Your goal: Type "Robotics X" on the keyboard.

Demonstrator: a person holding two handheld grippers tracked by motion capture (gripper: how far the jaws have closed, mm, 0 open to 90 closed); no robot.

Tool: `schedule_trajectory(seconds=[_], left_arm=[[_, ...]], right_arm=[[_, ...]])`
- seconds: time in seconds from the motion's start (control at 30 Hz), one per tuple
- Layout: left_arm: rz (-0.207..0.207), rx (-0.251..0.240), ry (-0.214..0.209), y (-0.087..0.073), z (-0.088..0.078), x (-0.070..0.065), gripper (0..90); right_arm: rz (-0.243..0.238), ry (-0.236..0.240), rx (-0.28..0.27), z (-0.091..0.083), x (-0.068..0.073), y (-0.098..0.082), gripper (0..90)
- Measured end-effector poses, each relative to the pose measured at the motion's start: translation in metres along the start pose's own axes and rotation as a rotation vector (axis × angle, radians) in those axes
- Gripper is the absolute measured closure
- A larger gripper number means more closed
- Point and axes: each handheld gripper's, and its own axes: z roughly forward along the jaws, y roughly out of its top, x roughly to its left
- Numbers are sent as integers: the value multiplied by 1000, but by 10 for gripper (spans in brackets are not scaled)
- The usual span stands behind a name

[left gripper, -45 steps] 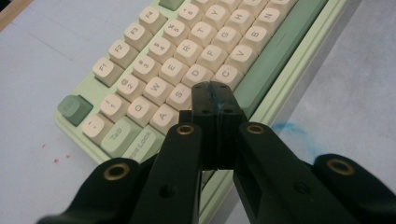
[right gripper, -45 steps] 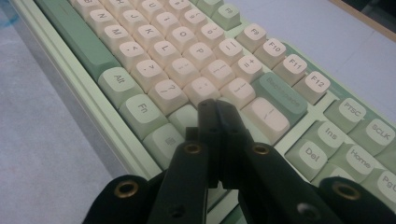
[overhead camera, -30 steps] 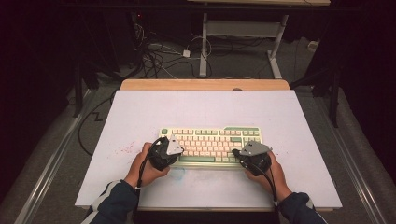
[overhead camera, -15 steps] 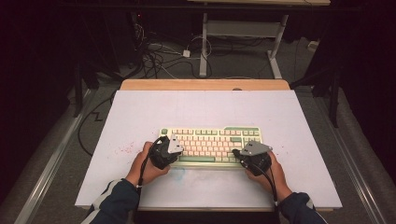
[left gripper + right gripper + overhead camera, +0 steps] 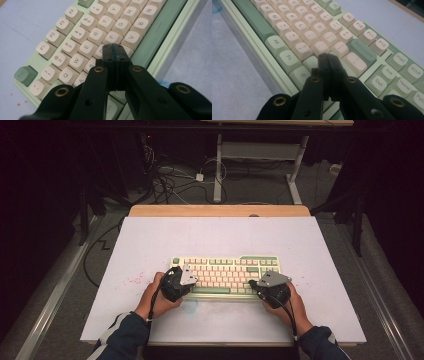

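A pale green keyboard (image 5: 225,270) with cream and green keys lies on the white table top (image 5: 220,235), near its front edge. My left gripper (image 5: 184,279) rests over the keyboard's left end, its jaws shut with nothing between them. In the left gripper view the left gripper's tips (image 5: 115,48) sit just above the letter keys (image 5: 100,32) near D and C. My right gripper (image 5: 261,285) is over the keyboard's right end, also shut and empty. In the right gripper view the right gripper's tips (image 5: 327,57) hover over the keys (image 5: 319,37) near the right shift and enter.
A wooden strip (image 5: 220,210) runs along the table's far edge. Cables (image 5: 170,177) and a desk frame (image 5: 260,155) sit on the floor beyond. Faint red specks (image 5: 135,280) and a blue smudge (image 5: 192,306) mark the table top.
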Motion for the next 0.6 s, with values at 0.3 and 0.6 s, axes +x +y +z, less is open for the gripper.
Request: schedule_trajectory(seconds=[0.3, 0.6], left_arm=[[8, -20, 3, 1, -2, -1, 859], [6, -34, -2, 3, -5, 0, 855]], right_arm=[[3, 0, 1, 0, 0, 0, 900], [2, 3, 0, 0, 0, 0, 900]])
